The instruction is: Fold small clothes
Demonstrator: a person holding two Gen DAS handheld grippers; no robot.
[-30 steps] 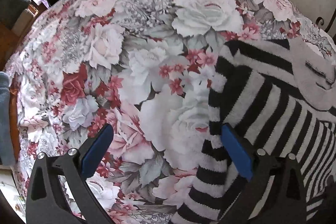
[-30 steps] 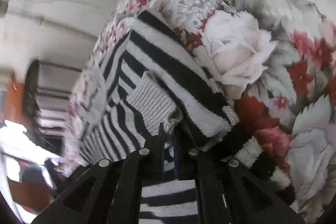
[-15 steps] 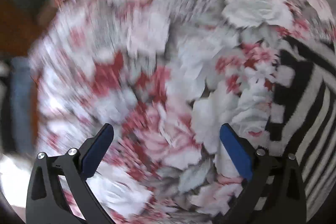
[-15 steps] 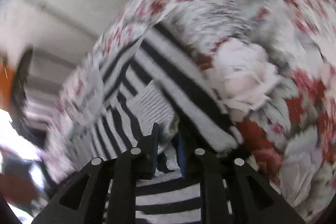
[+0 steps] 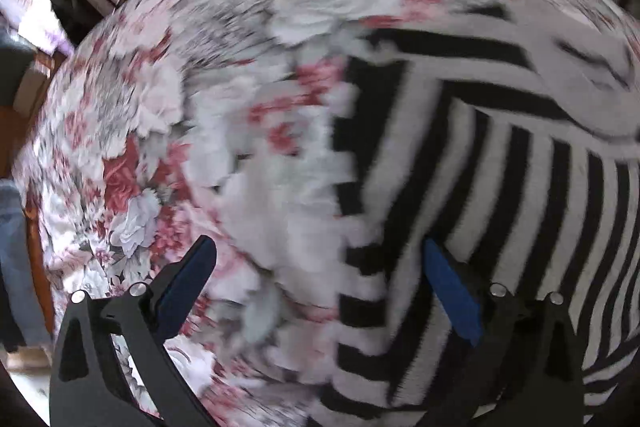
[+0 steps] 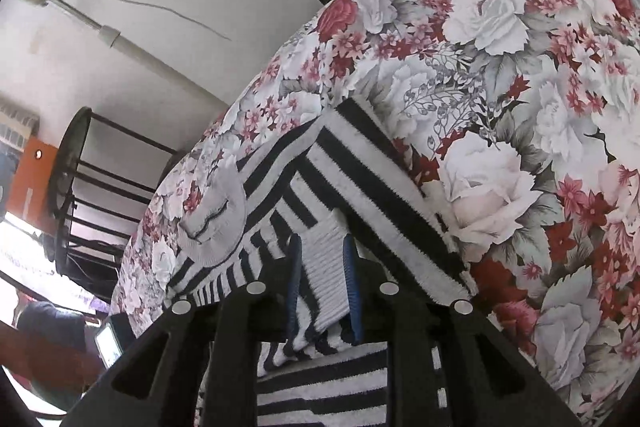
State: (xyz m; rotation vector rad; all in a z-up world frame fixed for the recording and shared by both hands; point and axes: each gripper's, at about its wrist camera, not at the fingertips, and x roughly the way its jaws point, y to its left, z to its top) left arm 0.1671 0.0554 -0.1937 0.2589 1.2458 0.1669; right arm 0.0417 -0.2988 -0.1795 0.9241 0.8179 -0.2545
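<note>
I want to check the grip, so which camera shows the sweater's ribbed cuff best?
The right wrist view: it is sharp, and the ribbed cuff sits between the right hand-held gripper fingers. The left wrist view is motion-blurred and shows only the striped sweater body, no cuff.

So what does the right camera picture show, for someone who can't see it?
The right claw pinches a ribbed white cuff of a black-and-white striped sweater. The sweater lies on a flowery bedsheet.

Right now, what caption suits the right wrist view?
Right gripper pinching the ribbed cuff of a black-and-white striped knit sweater on a floral bedsheet.
</note>
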